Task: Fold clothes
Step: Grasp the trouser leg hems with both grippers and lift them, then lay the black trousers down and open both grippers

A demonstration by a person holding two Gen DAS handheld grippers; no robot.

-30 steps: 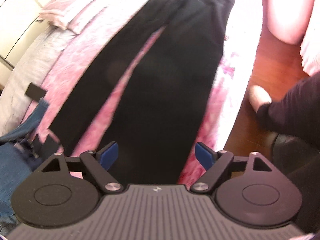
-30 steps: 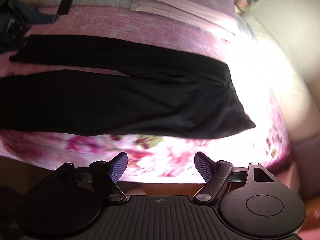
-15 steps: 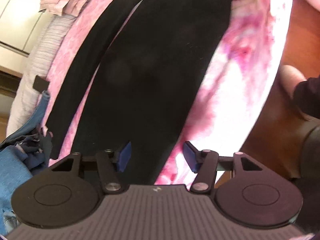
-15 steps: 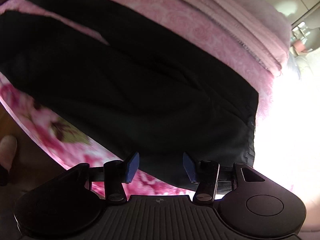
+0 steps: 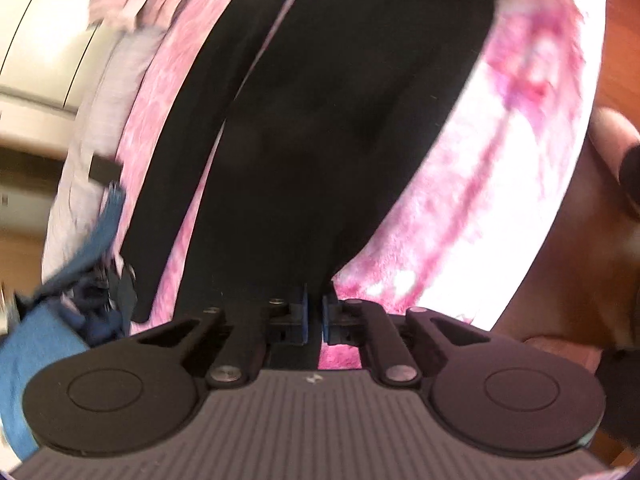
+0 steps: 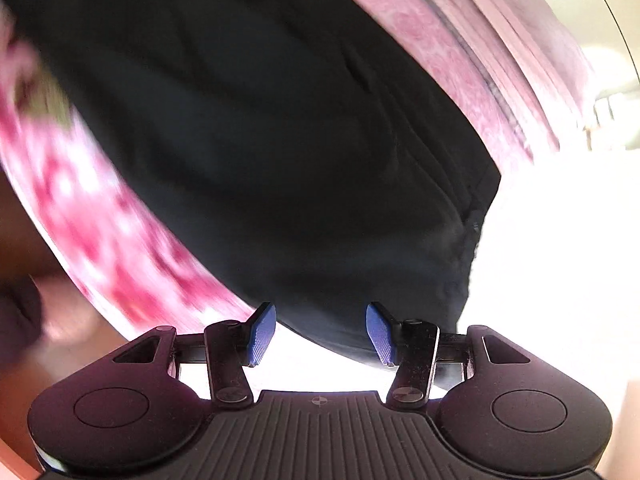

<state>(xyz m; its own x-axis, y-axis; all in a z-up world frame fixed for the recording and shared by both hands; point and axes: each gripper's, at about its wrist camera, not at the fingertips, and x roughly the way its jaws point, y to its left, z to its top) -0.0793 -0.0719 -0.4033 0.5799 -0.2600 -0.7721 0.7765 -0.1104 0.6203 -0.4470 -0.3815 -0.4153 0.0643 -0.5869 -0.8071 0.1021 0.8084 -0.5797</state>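
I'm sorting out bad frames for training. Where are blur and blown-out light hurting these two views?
Left wrist: motion blur smears the jeans and wall at left; the bedspread glares near-white beside the trousers. Right wrist: the bedspread is streaked with blur, and everything right of the trousers is washed out white.

Both tools share one build: the left gripper [image 5: 314, 318] and right gripper [image 6: 320, 334] have matte black linkage arms, silver pivot screws, blue ribbed finger pads, round black discs at 7 and 5 o'clock, and a grey ridged housing.
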